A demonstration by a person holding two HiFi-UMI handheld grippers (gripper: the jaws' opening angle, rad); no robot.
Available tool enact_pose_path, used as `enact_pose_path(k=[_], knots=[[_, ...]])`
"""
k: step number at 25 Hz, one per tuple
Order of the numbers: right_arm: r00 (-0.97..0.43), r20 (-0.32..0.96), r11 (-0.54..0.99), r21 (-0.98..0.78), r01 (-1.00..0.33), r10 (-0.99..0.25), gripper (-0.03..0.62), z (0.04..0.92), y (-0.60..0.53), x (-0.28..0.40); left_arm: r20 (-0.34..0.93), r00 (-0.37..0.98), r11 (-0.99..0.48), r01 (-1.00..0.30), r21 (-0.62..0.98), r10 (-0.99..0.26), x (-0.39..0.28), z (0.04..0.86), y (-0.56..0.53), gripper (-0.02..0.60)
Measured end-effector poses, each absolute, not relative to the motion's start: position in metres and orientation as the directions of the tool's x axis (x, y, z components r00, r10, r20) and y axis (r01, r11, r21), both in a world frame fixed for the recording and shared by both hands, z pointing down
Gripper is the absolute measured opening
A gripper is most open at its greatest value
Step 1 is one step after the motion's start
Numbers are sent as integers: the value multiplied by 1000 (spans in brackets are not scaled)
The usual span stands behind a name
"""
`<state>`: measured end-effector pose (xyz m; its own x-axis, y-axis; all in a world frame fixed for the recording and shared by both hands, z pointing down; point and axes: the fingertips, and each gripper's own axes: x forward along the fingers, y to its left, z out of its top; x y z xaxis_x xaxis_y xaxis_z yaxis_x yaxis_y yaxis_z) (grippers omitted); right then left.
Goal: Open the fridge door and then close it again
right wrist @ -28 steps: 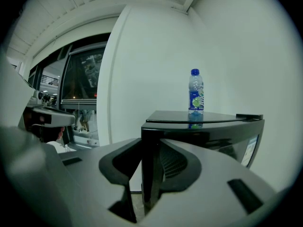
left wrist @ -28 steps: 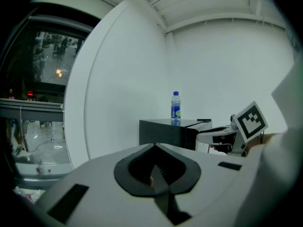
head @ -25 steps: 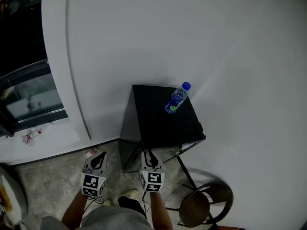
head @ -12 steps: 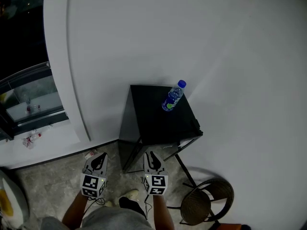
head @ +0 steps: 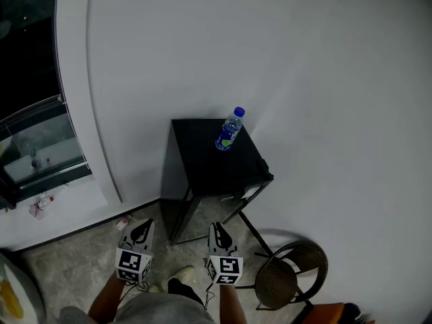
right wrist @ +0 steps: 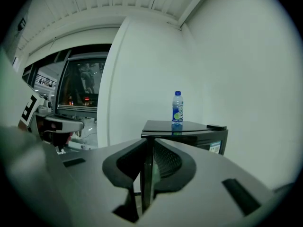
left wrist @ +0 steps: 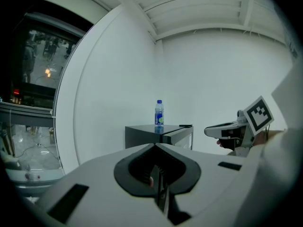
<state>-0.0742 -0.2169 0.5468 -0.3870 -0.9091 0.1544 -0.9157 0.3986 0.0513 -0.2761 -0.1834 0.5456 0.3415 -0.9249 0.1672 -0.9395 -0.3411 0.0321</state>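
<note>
A small black fridge (head: 210, 162) stands against the white wall, its door looking flush with the body. A blue-capped water bottle (head: 229, 131) stands on its top. My left gripper (head: 140, 231) hangs shut and empty above the floor, well short of the fridge (left wrist: 158, 135). My right gripper (head: 219, 235) is level with it, in front of the fridge's near corner and apart from it. Its jaws have just been closing and now stand together with nothing between them (right wrist: 147, 174). Both gripper views show the bottle (right wrist: 177, 107) straight ahead.
A round dark stool (head: 290, 283) on a thin metal frame stands right of my right gripper. Black rods lean from the fridge's front down toward it. A dark glazed window (head: 40, 140) lies at the left, with litter (head: 39, 205) below. My shoes (head: 179, 275) are under the grippers.
Both grippers have drawn back from the fridge, the right one more and slightly rightward. The right jaws have closed up. The fridge and bottle sit higher and further left in view.
</note>
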Motion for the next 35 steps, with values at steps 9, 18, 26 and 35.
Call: enact_pose_path(k=[9, 18, 26, 35], knots=[[-350, 149, 361, 53, -931, -925, 51, 546, -159, -61, 164, 380, -378, -925, 46, -910, -263, 548, -152, 3], [-333, 157, 344, 47, -938, -930, 46, 554, -125, -55, 180, 397, -393, -918, 61, -900, -255, 554, -128, 3], [-336, 154, 348, 57, -936, -929, 41, 552, -121, -54, 182, 401, -397, -916, 61, -898, -248, 552, -125, 3], [-341, 155, 353, 54, -934, -927, 40, 553, -123, -52, 182, 393, -388, -919, 65, -901, -245, 555, -126, 3]])
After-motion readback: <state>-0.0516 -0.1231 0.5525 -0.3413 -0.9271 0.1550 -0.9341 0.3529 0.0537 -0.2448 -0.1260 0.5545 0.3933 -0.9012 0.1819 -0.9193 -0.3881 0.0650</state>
